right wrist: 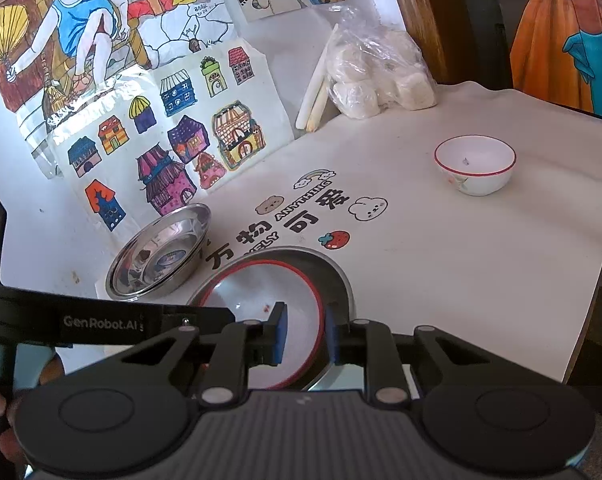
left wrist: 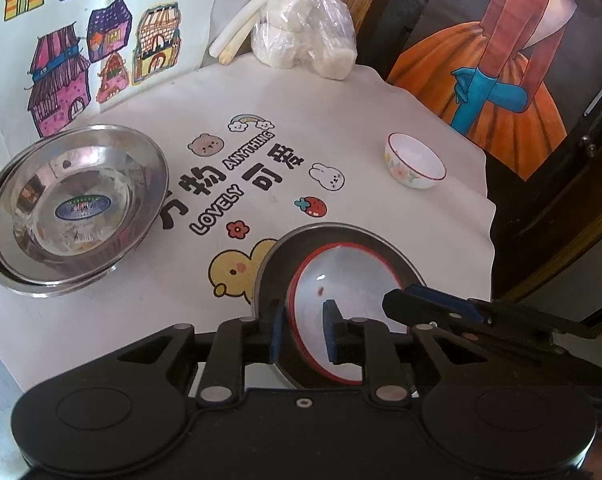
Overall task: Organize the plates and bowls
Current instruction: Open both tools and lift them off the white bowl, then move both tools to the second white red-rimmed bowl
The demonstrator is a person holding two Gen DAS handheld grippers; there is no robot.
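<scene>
Nearest, at the tabletop's (left wrist: 401, 112) near edge, a white red-rimmed bowl (left wrist: 341, 280) sits inside a shallow steel plate (left wrist: 269, 276). Both claws are on this bowl. The left claw (left wrist: 303, 330) straddles the bowl's left rim: one blue pad lies outside the wall, between bowl and plate, and the other stands inside the bowl. Its fingers are only narrowly parted, and a sliver of space shows beside the rim, so whether the pads truly press cannot be told. The right claw (right wrist: 306, 332) takes the bowl's right rim the same way, one pad inside over the white floor and one outside against the red edge, drawn in close around the wall. In the left wrist view the right claw's black arm reaches in from the right over the plate's rim.

Farther back on the left, stacked steel plates (left wrist: 77, 204) rest on the white cloth, a blue oval label in the top one. They stand apart from the plate with the bowl, with the printed duck, strawberry and lettering between.

Far right, well apart from everything else, a small floral bowl (left wrist: 415, 160) with a red rim stands upright and alone.

At the far edge, a clear bag of white buns (left wrist: 305, 28) leans by pale stalks (left wrist: 253, 20), beside children's house drawings (left wrist: 61, 52) on the wall.
</scene>
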